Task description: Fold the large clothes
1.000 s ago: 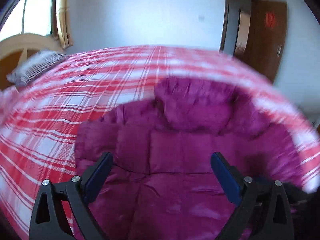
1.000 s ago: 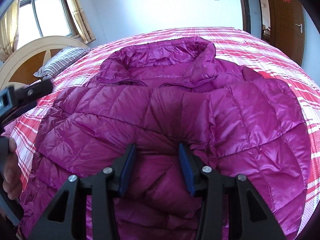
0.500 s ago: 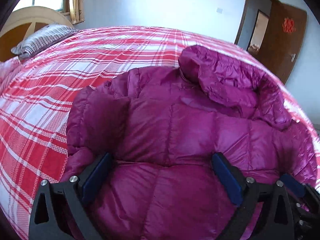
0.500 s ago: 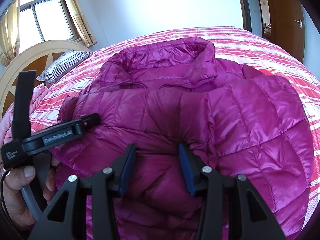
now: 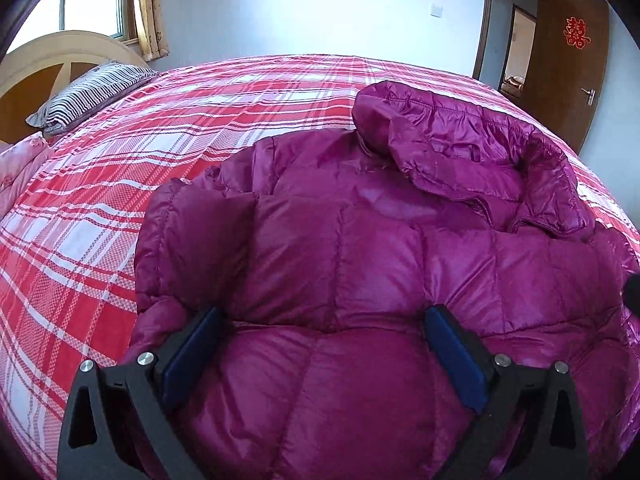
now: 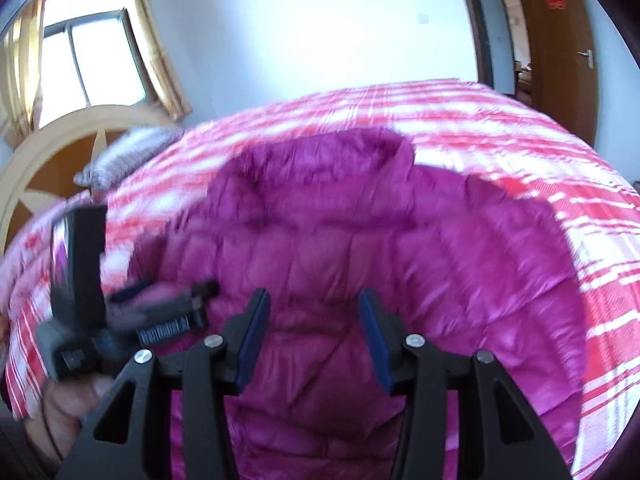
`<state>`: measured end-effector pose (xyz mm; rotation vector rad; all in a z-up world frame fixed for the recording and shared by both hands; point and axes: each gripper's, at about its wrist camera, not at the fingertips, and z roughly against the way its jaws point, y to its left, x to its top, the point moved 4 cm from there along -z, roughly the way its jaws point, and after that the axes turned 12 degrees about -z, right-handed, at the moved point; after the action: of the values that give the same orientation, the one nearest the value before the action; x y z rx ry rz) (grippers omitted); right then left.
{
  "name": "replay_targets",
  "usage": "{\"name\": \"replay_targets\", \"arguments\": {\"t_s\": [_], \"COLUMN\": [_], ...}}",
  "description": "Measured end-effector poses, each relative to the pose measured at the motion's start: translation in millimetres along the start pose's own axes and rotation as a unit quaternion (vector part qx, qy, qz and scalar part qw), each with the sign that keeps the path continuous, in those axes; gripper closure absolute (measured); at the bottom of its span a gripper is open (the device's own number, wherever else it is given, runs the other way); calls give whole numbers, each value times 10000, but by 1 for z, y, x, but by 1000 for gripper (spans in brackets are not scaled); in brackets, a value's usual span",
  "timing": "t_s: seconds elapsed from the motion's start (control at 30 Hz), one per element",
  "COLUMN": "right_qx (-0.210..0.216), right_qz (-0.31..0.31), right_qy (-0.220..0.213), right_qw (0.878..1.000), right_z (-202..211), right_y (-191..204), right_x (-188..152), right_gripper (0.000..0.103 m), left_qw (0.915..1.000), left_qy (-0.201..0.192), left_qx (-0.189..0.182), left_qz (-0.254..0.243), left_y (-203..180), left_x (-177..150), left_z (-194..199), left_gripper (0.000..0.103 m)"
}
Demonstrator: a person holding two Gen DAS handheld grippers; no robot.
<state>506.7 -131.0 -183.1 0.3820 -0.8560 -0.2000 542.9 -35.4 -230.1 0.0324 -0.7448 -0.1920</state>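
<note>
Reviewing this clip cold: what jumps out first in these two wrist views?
A big magenta puffer jacket fills the near half of both views, spread on a red-and-white plaid bed cover, its hood lying toward the far side. The left gripper has its jaws spread wide over the quilted fabric, while the right gripper has a puffy fold bunched between its narrower jaws. A striped pillow sits far left by the headboard.

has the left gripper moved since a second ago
Yes. In the right wrist view the left gripper has come in over the jacket, farther from the headboard.
</note>
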Motion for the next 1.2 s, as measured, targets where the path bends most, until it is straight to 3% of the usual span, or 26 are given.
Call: {"name": "replay_targets", "arguments": {"t_s": [0.13, 0.3, 0.53, 0.63, 0.73, 0.93, 1.2], "right_qx": [-140, -502, -321, 47, -328, -673, -676], "right_qz": [26, 31, -121, -552, -992, -1654, -1544], "right_qy": [159, 614, 551, -27, -502, 37, 46], "right_qw": [9998, 9968, 9979, 9985, 9933, 9839, 9857], "right_z": [-14, -48, -39, -1, 18, -22, -28], "right_y": [0, -20, -26, -44, -82, -146, -152], "right_x": [14, -5, -1, 25, 55, 55, 51], "right_gripper": [51, 52, 53, 53, 51, 53, 53], "left_qw": [10000, 10000, 10000, 10000, 10000, 10000, 10000], "left_qy": [-3, 3, 19, 10, 9, 11, -7], "left_qx": [-17, -40, -22, -31, -18, -16, -13], "left_qz": [16, 30, 17, 30, 19, 13, -16], "left_y": [1, 1, 0, 0, 0, 1, 0], "left_x": [0, 0, 1, 1, 1, 1, 3], "left_z": [0, -1, -1, -1, -1, -1, 6], "left_gripper": [1, 1, 1, 1, 1, 1, 1]}}
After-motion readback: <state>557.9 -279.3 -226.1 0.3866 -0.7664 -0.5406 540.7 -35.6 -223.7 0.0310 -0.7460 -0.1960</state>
